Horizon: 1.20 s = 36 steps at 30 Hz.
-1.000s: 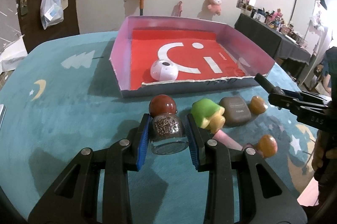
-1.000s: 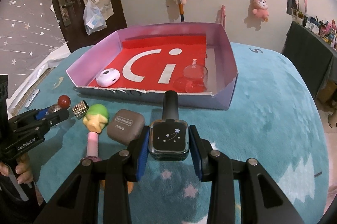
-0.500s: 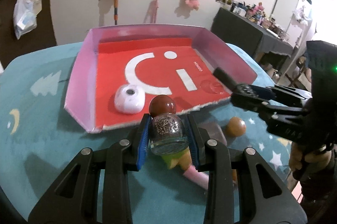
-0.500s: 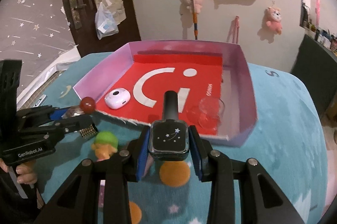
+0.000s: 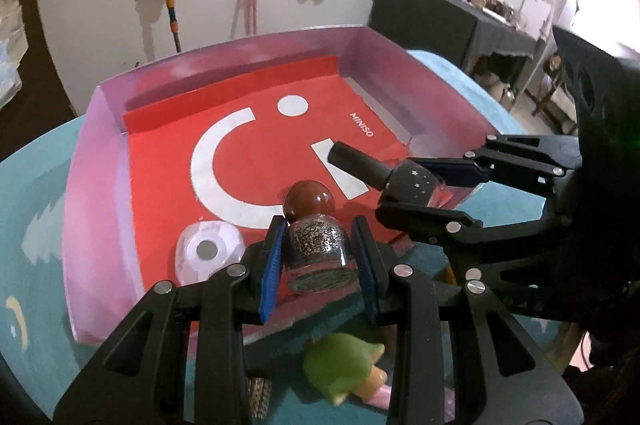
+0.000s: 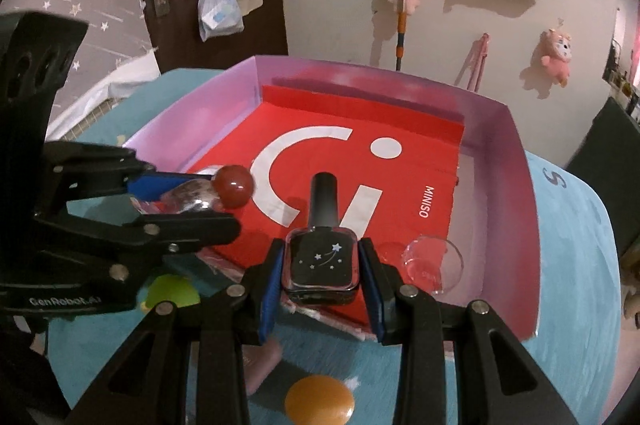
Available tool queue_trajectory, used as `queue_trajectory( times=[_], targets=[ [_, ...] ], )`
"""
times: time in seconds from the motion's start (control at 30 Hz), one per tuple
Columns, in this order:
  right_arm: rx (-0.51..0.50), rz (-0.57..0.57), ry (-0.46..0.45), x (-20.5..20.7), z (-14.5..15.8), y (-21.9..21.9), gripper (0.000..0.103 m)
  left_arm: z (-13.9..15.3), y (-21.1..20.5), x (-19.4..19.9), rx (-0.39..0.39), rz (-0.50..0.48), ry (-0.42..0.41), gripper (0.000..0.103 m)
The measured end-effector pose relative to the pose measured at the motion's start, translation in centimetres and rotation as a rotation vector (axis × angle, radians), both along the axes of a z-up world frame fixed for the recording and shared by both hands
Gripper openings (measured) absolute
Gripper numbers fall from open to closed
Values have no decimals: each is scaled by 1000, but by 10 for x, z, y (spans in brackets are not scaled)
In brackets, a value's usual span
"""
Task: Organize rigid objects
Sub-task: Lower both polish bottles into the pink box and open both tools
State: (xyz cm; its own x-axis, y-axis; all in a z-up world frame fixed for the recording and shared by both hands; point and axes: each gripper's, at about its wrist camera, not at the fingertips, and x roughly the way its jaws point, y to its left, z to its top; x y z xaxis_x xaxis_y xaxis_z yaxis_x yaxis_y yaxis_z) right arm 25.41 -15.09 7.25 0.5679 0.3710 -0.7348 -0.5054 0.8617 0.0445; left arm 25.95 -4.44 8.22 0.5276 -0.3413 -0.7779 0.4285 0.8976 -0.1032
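2 grippers clamp bottles, seemingly above the tray.

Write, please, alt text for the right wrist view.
The right gripper holds a black nail polish bottle over the near edge of a pink tray with a red liner. At left, the left gripper holds a glitter bottle with a round red cap.

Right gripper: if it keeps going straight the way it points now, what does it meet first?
Probably the red liner on the box floor; the right gripper, shut on the black bottle, has nothing else ahead.
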Motion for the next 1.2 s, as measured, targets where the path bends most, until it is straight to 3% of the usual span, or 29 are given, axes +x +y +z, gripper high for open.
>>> queue_trajectory(
  times=[0.8, 1.2],
  targets=[
    [-102, 52, 87, 33, -23, 11, 38, -32, -11, 41, 88, -81, 109, 31],
    [-114, 57, 112, 39, -28, 14, 38, -35, -14, 40, 104, -82, 91, 31]
  ],
)
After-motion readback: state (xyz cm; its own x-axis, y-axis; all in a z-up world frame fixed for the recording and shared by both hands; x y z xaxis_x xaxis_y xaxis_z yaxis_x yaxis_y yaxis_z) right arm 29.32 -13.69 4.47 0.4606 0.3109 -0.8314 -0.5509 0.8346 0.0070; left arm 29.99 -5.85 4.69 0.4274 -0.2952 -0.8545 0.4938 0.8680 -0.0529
